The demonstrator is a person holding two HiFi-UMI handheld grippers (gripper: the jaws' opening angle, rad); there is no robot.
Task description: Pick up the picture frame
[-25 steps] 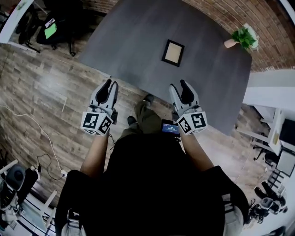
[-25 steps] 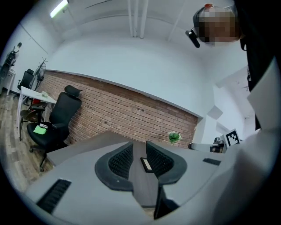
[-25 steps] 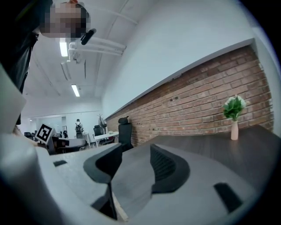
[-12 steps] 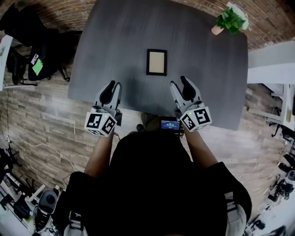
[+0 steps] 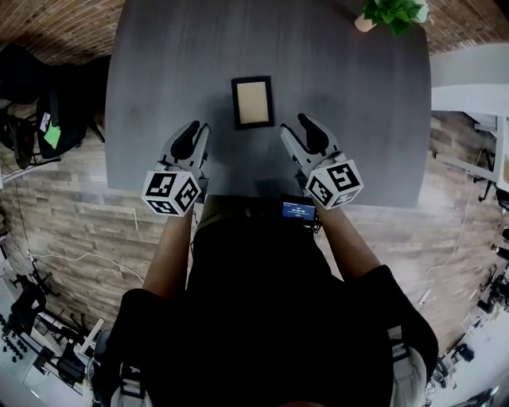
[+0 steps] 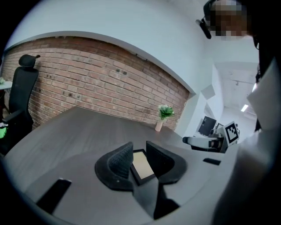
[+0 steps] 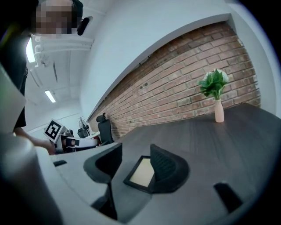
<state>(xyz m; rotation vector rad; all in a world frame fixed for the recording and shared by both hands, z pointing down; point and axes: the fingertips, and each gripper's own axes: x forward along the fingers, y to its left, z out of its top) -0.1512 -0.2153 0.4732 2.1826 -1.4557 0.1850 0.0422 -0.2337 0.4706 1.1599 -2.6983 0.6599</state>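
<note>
The picture frame (image 5: 252, 102) lies flat towards the near edge of the table (image 5: 159, 63), untouched. The left tool (image 5: 195, 132) and right tool (image 5: 296, 127) hover short of it on either side, jaws apart and empty. Best come in low (the frame looks thin), straddle one side rail squarely, then close

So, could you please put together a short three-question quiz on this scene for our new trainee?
1. True or false: the picture frame lies flat on the table, touched by neither gripper.
2. Where does the potted plant stand? A) right beside the frame; B) at the table's far right corner; C) at the table's near edge.
3. Fill the gap: the jaws of the left gripper and of the right gripper stand ___.

Key: 1 true; 2 B; 3 apart, with nothing gripped.
</note>
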